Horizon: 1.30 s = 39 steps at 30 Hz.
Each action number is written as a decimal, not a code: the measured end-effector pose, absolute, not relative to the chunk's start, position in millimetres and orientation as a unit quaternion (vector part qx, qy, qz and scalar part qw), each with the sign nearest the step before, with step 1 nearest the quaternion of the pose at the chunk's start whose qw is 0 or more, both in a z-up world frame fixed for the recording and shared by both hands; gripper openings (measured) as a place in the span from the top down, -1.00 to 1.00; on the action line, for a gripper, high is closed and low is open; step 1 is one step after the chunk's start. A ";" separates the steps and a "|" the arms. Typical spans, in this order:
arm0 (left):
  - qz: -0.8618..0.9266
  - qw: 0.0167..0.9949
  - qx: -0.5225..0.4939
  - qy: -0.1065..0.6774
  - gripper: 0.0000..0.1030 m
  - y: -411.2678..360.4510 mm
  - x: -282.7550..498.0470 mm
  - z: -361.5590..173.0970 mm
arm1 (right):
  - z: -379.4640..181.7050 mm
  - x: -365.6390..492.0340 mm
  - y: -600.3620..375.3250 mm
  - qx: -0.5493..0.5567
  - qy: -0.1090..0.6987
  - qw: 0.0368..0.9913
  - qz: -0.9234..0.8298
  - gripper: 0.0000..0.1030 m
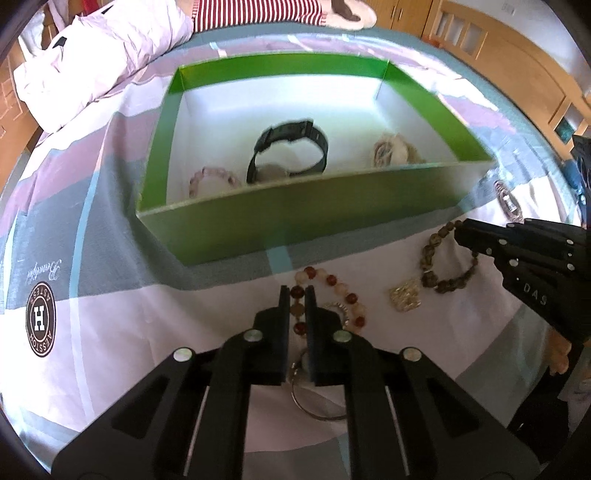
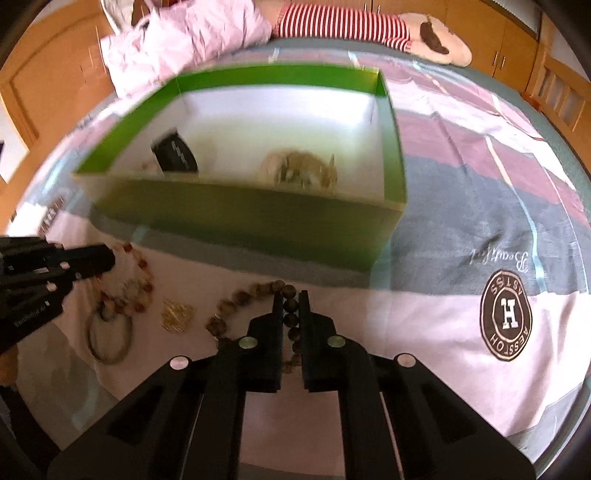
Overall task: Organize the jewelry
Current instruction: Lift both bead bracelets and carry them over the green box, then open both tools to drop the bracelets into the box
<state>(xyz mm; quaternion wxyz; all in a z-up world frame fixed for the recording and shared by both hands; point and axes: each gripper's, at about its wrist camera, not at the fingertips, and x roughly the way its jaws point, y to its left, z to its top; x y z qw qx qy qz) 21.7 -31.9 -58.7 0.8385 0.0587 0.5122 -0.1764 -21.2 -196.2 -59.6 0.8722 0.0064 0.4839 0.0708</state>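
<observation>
On the bedspread in front of a green box [image 1: 295, 218], my left gripper [image 1: 297, 291] is shut on a bracelet of red and white beads [image 1: 334, 282], with beads showing between its fingers. A silver ring [image 1: 314, 410] lies under it. To the right, my right gripper [image 1: 460, 230] is shut on a dark brown bead bracelet [image 1: 430, 254]. In the right wrist view, that gripper [image 2: 291, 293] pinches the brown bracelet [image 2: 243, 295], and the left gripper [image 2: 110, 258] sits at the red and white bracelet [image 2: 142, 280]. A gold pendant [image 1: 406, 297] lies between the two bracelets.
The box [image 2: 240, 221] holds a black watch [image 1: 291, 147], a pink bead bracelet [image 1: 214, 177] and a beige piece [image 1: 395, 149]. A pale quilt [image 1: 103, 48] and a striped cloth [image 2: 343, 24] lie behind it. Wooden furniture [image 1: 517, 55] rings the bed.
</observation>
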 end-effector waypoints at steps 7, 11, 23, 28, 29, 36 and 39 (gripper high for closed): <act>-0.202 0.853 0.036 0.481 0.85 -28.6 14.2 -29.7 | -30.7 -26.5 -204.5 0.038 0.438 0.893 0.093 0.85; -0.213 0.860 0.030 0.462 0.85 -25.3 7.5 -14.5 | -20.5 -19.1 -197.2 0.040 0.427 0.897 0.104 0.85; -0.219 0.889 0.013 0.401 0.85 -19.5 24.7 41.4 | 43.4 -6.6 -197.7 0.048 0.339 0.931 0.125 0.85; -0.188 0.893 -0.001 0.408 0.85 -17.2 59.4 35.3 | 30.6 26.6 -203.7 0.058 0.352 0.928 0.111 0.85; -0.182 0.893 -0.003 0.412 0.85 -16.6 66.3 31.0 | 24.5 33.8 -205.1 0.058 0.360 0.925 0.104 0.85; -0.150 0.887 -0.013 0.437 0.85 -8.9 99.8 9.3 | 8.1 61.1 -209.5 0.062 0.374 0.922 0.083 0.85; -0.145 0.888 -0.011 0.437 0.85 -6.6 100.9 7.6 | 7.8 64.0 -210.0 0.066 0.371 0.923 0.078 0.84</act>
